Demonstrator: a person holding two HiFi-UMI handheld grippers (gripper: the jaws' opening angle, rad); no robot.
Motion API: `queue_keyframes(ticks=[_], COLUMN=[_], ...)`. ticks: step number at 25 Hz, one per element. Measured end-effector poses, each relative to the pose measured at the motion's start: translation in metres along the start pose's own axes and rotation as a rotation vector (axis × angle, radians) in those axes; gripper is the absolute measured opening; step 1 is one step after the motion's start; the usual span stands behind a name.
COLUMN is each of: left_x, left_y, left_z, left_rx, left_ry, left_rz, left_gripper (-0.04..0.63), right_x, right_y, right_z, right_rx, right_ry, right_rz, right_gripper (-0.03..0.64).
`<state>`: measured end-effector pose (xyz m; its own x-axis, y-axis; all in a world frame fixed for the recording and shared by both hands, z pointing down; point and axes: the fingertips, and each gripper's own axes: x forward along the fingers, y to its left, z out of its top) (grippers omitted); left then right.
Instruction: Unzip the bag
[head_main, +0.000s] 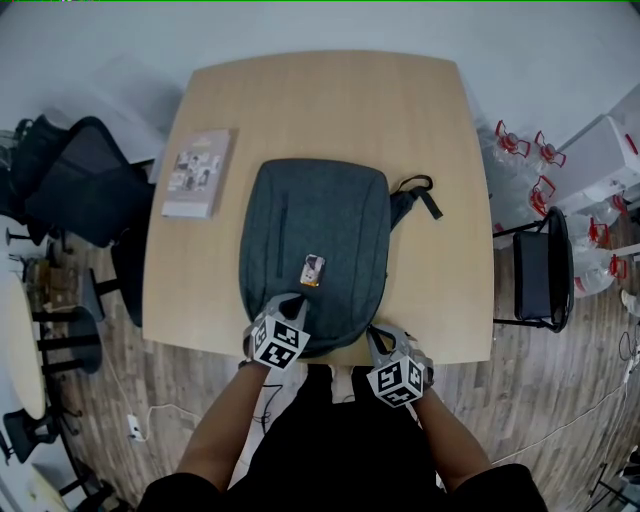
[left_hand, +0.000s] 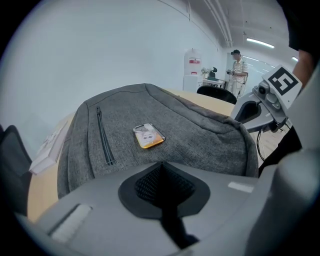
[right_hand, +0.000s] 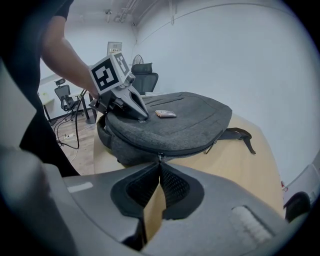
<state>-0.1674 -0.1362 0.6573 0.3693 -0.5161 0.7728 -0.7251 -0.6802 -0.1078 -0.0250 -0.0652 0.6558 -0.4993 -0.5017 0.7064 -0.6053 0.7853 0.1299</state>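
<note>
A grey backpack lies flat on the wooden table, with a small orange tag on its top face. My left gripper rests its tips on the bag's near top, jaws shut, with no fabric visibly pinched. In the left gripper view the bag and tag lie just past my left gripper. My right gripper is at the bag's near right edge. In the right gripper view my right gripper is shut on the zipper pull, and the closed zipper runs along the bag's side.
A booklet lies on the table left of the bag. The bag's black strap trails to the right. Office chairs stand at the left, a black chair and water bottles at the right. A person stands far off.
</note>
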Motion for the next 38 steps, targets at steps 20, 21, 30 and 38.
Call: queue_keyframes(ticks=[20,21,30,38], left_x=[0.02,0.021,-0.013,-0.059], left_y=[-0.028,-0.029,-0.053,-0.083], left_z=[0.034,0.035,0.054,0.001], left_rx=[-0.273,-0.281,0.0,0.664], left_ry=[0.003,0.004,-0.047,0.068], left_rz=[0.138,0.138,-0.163,-0.418], left_gripper=[0.009,0.009,0.177,0.312], right_x=[-0.025,-0.026,-0.027,-0.032], right_y=[-0.004,-0.008,-0.025,-0.08], right_z=[-0.012,-0.013,-0.018,-0.032], right_rx=[-0.011,-0.001,0.071,0.144], right_ry=[0.005,0.004,-0.014,-0.013], right_rz=[-0.011,-0.019,-0.033,-0.109], right_gripper=[0.011,0.011,0.011,0.011])
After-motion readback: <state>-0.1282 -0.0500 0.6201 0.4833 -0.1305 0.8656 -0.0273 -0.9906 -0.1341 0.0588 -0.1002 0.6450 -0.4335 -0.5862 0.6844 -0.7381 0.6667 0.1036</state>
